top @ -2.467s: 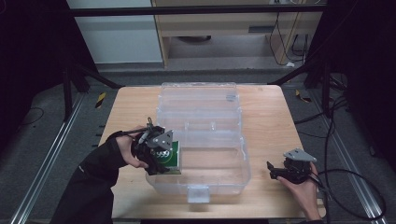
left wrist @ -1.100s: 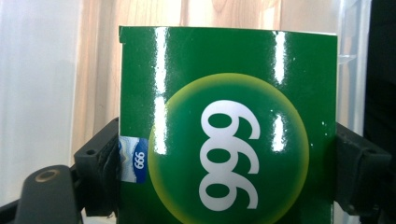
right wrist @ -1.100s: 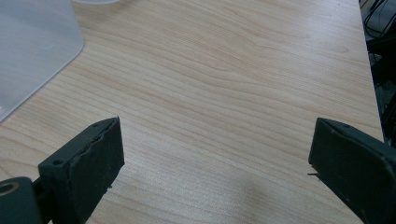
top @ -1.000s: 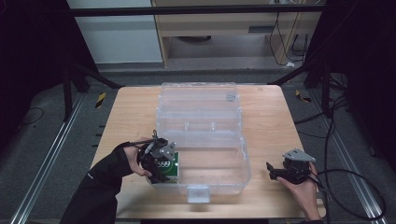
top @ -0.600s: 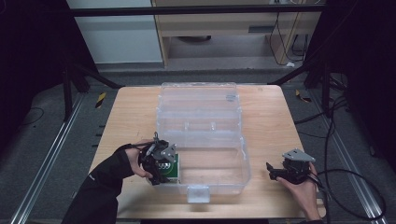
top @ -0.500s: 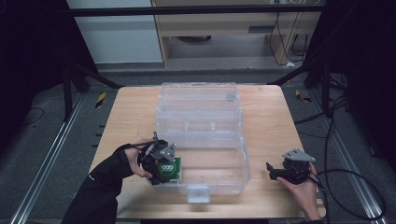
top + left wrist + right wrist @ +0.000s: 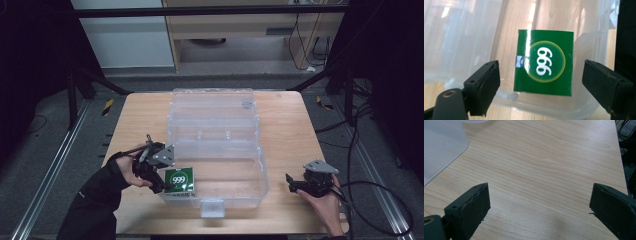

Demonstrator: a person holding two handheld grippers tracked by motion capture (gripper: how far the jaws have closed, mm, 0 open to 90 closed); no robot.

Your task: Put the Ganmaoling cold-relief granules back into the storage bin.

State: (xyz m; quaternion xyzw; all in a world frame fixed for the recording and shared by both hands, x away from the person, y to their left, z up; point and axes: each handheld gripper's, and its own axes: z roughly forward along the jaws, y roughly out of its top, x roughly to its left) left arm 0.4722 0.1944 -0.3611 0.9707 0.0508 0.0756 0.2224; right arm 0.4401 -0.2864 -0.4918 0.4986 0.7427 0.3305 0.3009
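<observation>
Leftmost, a person's left hand [image 7: 131, 169] in a dark sleeve [image 7: 92, 200] reaches in from the near edge and holds the left claw [image 7: 165, 186] at the near-left corner of the clear plastic box [image 7: 235, 165]. In the left gripper view its two black jaws stand apart with bare space on both sides of the green packet [image 7: 543, 62], so the claw is released and grips nothing; its jaws have just been closing somewhat, with the packet between them but untouched. The packet is a flat green square with a white "999" in a pale ring (the digits read sideways from this camera). It lies inside the box, in the near-left corner, flat on the transparent floor and just beside the near wall.

Moving to the middle, the clear plastic box sits on the wooden bench [image 7: 285, 125] with its lid [image 7: 212, 102] swung open towards the far side. A small latch tab [image 7: 212, 207] juts from the near wall.

Further right, the bench is bare wood between the box and the right claw [image 7: 290, 182]. The right hand [image 7: 327, 205] rests it near the front-right corner, well apart from the box. In the right gripper view its jaws stand wide over the wood grain, released and holding nothing, with a rounded corner of the box at the upper left.
</observation>
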